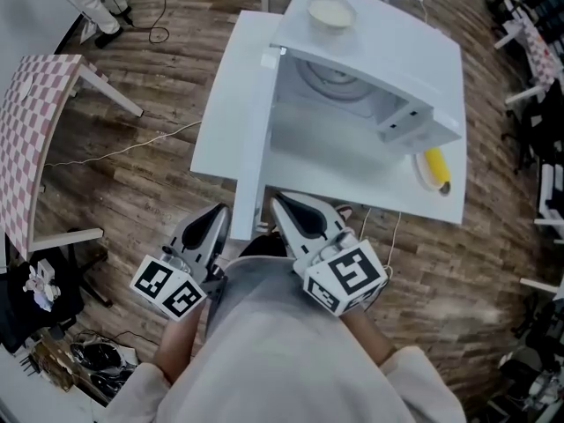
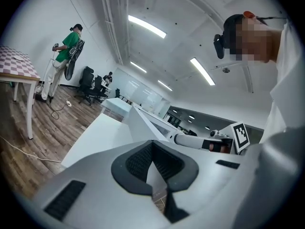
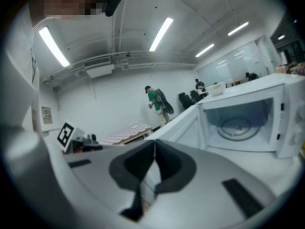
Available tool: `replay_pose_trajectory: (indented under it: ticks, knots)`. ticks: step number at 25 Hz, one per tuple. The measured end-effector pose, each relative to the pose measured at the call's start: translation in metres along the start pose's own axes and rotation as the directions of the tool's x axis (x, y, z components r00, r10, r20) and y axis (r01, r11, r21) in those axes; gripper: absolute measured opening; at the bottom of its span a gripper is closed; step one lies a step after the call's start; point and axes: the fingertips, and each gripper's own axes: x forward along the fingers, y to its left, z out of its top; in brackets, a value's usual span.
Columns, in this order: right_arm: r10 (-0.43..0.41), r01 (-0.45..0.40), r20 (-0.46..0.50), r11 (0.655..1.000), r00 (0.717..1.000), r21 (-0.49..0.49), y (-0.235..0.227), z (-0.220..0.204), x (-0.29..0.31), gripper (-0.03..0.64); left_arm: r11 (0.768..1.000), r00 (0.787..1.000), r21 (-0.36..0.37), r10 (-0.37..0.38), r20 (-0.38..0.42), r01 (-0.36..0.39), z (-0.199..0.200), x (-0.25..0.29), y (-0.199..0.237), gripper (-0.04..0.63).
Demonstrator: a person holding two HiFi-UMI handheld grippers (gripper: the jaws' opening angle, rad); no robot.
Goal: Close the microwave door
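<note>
The white microwave [image 1: 370, 51] stands on a white table [image 1: 220, 130] with its cavity and glass turntable [image 3: 238, 125] exposed. Its door [image 1: 256, 139] is swung wide open toward me, edge-on in the head view. The door's free edge lies between my two grippers. My left gripper [image 1: 218, 214] hangs just left of that edge, shut and holding nothing. My right gripper [image 1: 280, 204] hangs just right of it, also shut and holding nothing. In the right gripper view the door [image 3: 190, 123] sits left of the cavity, beyond the shut right gripper [image 3: 155, 147]. The left gripper [image 2: 153, 147] faces the door's outer side.
A cream bowl [image 1: 330, 11] rests on the microwave's top. A banana on a plate [image 1: 434, 167] lies at the table's right. A checkered table [image 1: 26, 130] stands at left, with cables [image 1: 115, 152] on the wooden floor. A person in green [image 2: 64, 56] stands far off.
</note>
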Motion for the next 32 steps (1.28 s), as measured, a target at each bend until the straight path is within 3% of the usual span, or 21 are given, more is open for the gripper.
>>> replay_pose_trajectory:
  ticks: [15,23,32]
  knots:
    - [-0.054,0.044,-0.099,0.994,0.994,-0.102,-0.016,-0.018,-0.011,0.023,0.994,0.994,-0.018,-0.109,-0.024,0.109,-0.003,0.016,-0.017,0.018]
    - [-0.047,0.039,-0.095,0.996,0.994,-0.081,-0.018,-0.018,-0.020,0.023,0.983,0.982,-0.019,-0.185,-0.037,0.185,-0.005,0.026,-0.034,0.018]
    - [-0.057,0.051,-0.093,0.996,0.994,-0.067,-0.025,-0.019,-0.027,0.023,0.976,0.974,-0.026,-0.218,-0.066,0.217,-0.007,0.037,-0.042,0.018]
